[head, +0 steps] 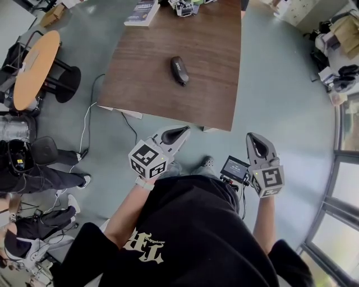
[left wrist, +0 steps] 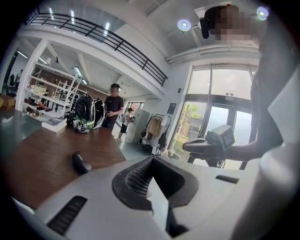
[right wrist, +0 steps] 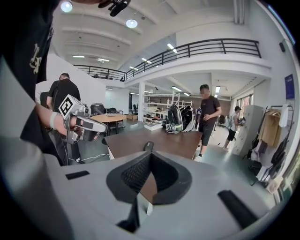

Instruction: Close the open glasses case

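Observation:
A dark glasses case (head: 179,70) lies with its lid down near the middle of the brown table (head: 213,89). It shows small in the left gripper view as the case (left wrist: 80,162) and just past the jaws in the right gripper view as the case (right wrist: 148,146). My left gripper (head: 178,134) and right gripper (head: 256,141) hang close to my body, short of the table's near edge and well apart from the case. Both are shut with nothing between the jaws. Each camera sees the other: the right gripper (left wrist: 206,146) and the left gripper (right wrist: 89,126).
A book (head: 143,12) and a bag with gear (head: 184,7) sit at the table's far end. A round orange table (head: 33,67) stands to the left, with cables (head: 87,123) on the floor. People stand beyond the table (right wrist: 208,112). A small screen (head: 235,168) is near my feet.

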`<action>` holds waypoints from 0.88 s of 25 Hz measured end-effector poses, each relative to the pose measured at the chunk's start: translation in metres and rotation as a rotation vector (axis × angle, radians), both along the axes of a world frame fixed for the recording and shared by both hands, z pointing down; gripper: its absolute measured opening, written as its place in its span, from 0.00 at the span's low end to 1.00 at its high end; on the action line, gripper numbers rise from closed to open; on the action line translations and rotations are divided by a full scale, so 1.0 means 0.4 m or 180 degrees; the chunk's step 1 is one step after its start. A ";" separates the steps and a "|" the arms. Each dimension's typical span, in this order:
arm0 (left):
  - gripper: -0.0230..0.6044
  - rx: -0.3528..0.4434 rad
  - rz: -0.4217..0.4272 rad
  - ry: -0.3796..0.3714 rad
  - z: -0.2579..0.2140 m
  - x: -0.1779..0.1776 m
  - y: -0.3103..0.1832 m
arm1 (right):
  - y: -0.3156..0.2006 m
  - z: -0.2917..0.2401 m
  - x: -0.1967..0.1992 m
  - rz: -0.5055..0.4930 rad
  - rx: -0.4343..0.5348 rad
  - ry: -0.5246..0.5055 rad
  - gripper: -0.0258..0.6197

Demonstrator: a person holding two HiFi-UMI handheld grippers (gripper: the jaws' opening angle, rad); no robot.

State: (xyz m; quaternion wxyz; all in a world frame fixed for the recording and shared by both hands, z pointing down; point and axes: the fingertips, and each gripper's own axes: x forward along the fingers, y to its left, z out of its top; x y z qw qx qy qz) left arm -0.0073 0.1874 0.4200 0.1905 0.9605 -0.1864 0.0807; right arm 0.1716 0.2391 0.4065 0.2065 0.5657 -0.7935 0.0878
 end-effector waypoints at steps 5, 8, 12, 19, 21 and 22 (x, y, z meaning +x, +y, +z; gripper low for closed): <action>0.04 0.0035 -0.0023 -0.0024 -0.006 0.016 0.004 | 0.002 0.000 0.013 -0.0032 0.0028 -0.0022 0.02; 0.04 0.0043 -0.0029 -0.0026 -0.010 0.028 0.004 | 0.002 0.007 0.025 -0.0014 -0.0010 -0.0036 0.02; 0.04 0.0053 -0.0026 -0.0016 -0.015 0.040 0.011 | 0.003 0.006 0.031 -0.0031 0.0023 -0.0035 0.02; 0.04 0.0079 0.0005 -0.0020 -0.021 0.049 0.014 | -0.002 0.002 0.034 -0.0044 0.0024 -0.0025 0.02; 0.04 0.0083 0.0004 -0.0018 -0.022 0.049 0.015 | -0.002 0.002 0.031 -0.0057 0.0032 -0.0024 0.02; 0.04 0.0083 0.0003 -0.0017 -0.022 0.049 0.015 | -0.002 0.003 0.030 -0.0062 0.0033 -0.0022 0.02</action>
